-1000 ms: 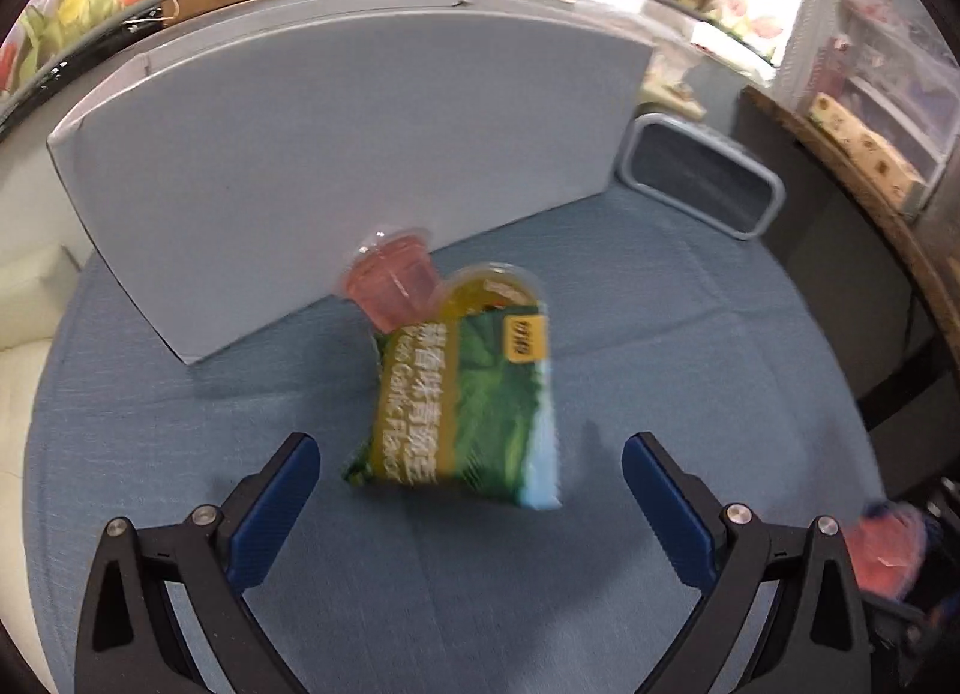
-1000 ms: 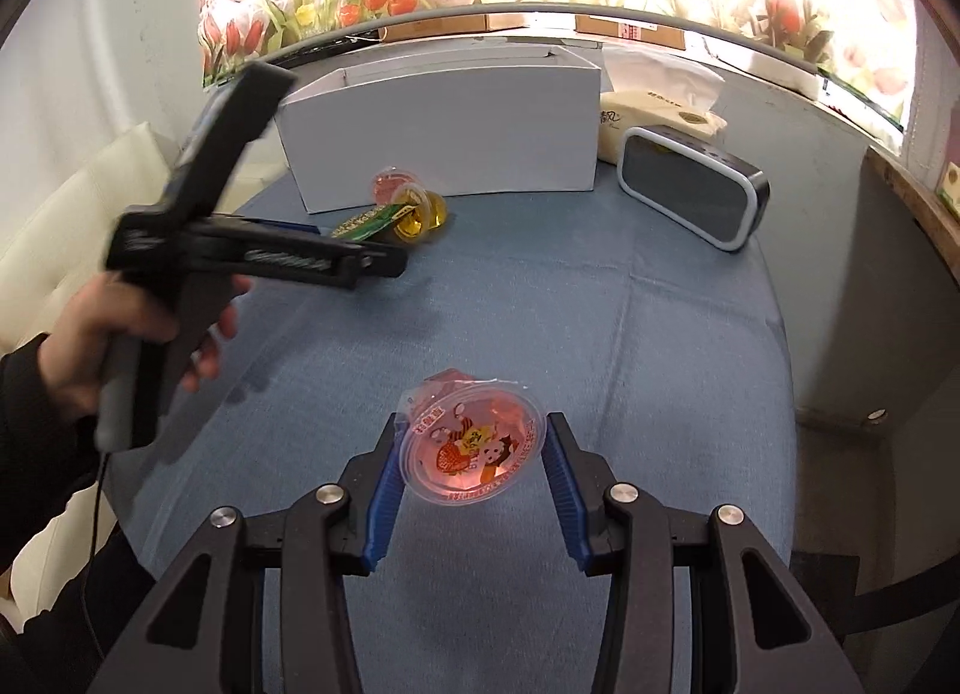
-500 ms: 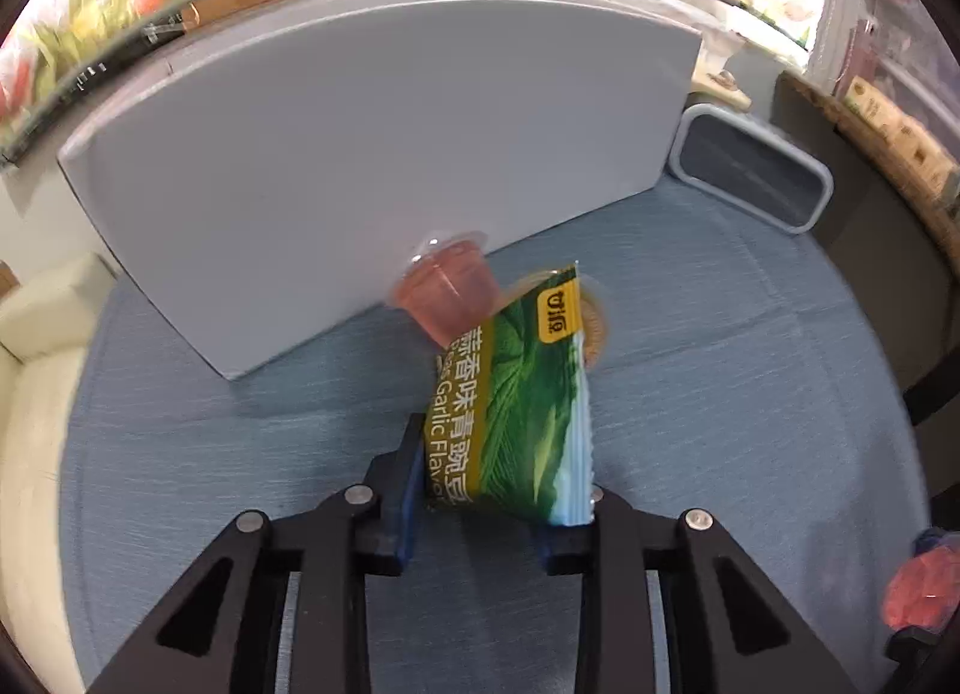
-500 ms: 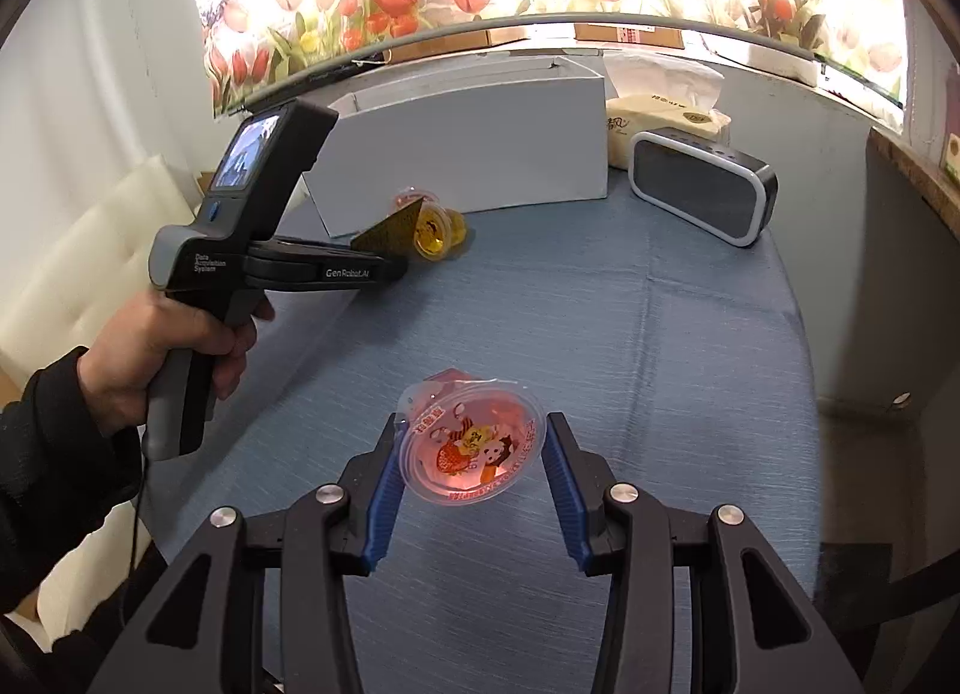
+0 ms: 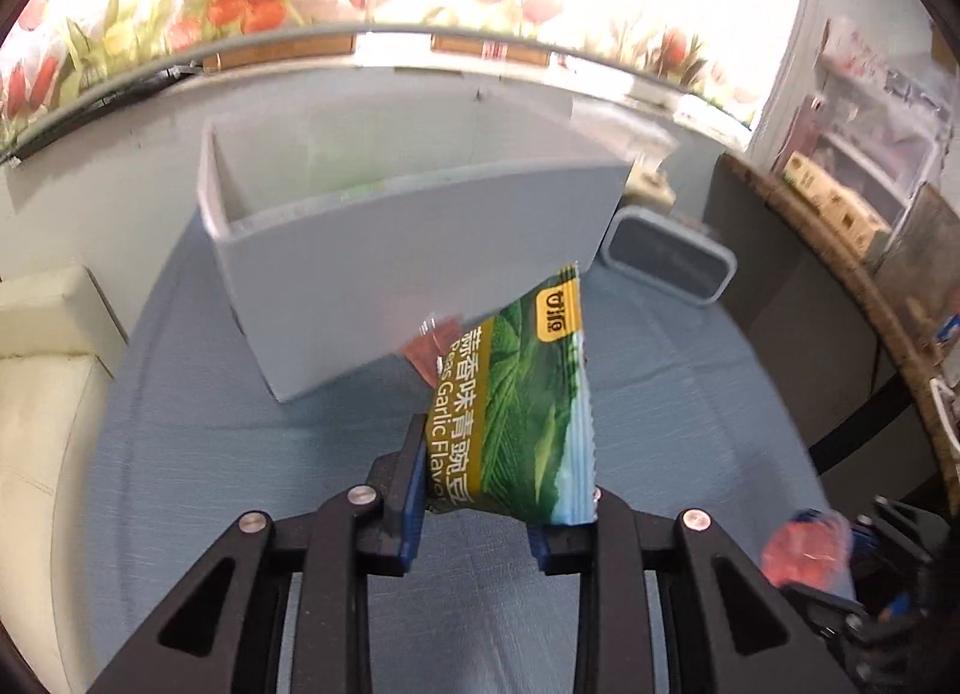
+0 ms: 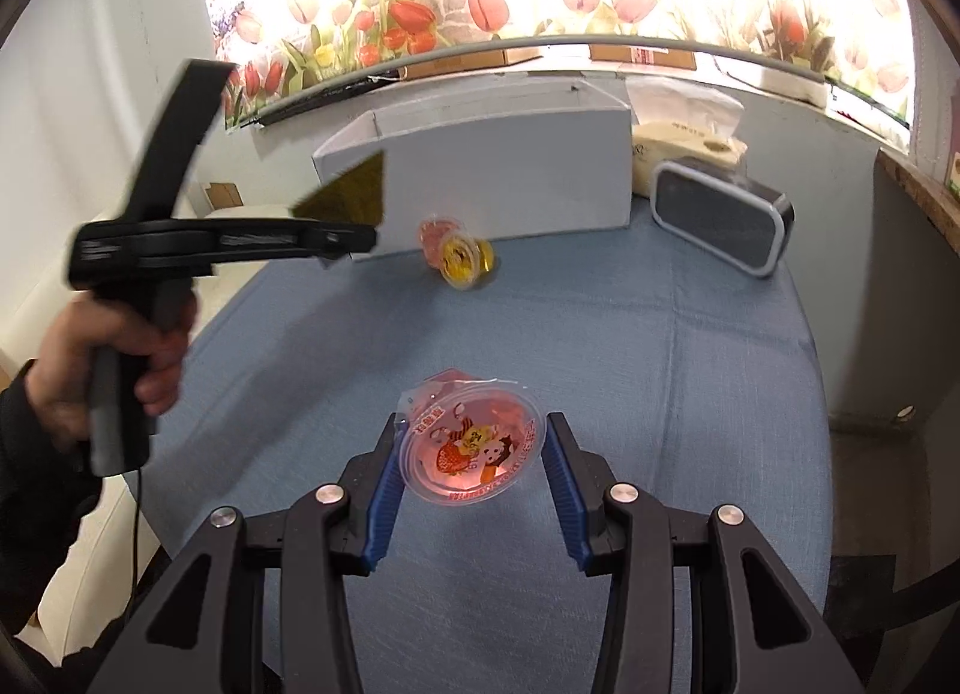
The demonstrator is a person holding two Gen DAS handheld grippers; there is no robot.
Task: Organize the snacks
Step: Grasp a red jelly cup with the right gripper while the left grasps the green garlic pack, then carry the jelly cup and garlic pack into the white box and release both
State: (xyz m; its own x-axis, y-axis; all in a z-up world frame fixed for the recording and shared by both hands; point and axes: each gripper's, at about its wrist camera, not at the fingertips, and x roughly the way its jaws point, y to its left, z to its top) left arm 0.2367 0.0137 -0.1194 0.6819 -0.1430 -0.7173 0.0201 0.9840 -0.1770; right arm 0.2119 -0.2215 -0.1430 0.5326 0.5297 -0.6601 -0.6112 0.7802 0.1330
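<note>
So the green pea bag (image 5: 516, 412) has come up off the table since a moment ago, when its far end was still down by the cups; now it's in the air, clamped by its lower end between the fingers of my left gripper (image 5: 477, 505), and its top corner overlaps the front wall of the white box (image 5: 384, 250) in my view. From the right camera you can see my left hand (image 6: 114, 370) holding that gripper up at about the height of the box's near corner, kinda blurry. Box is open on top with something green inside, can't make out what. My right gripper (image 6: 471, 469) hasn't budged, fingers pressed on both sides of the red jelly cup (image 6: 471, 445), foil lid with the cartoon facing me, held above the blue tablecloth (image 6: 600, 334). Two more jelly cups, a yellow one (image 6: 465, 260) and a pinkish one (image 6: 438, 232) behind it, lie touching each other right at the foot of the box. Grey speaker (image 6: 720, 226) and tissue box (image 6: 690, 144) sit off to the right of it
</note>
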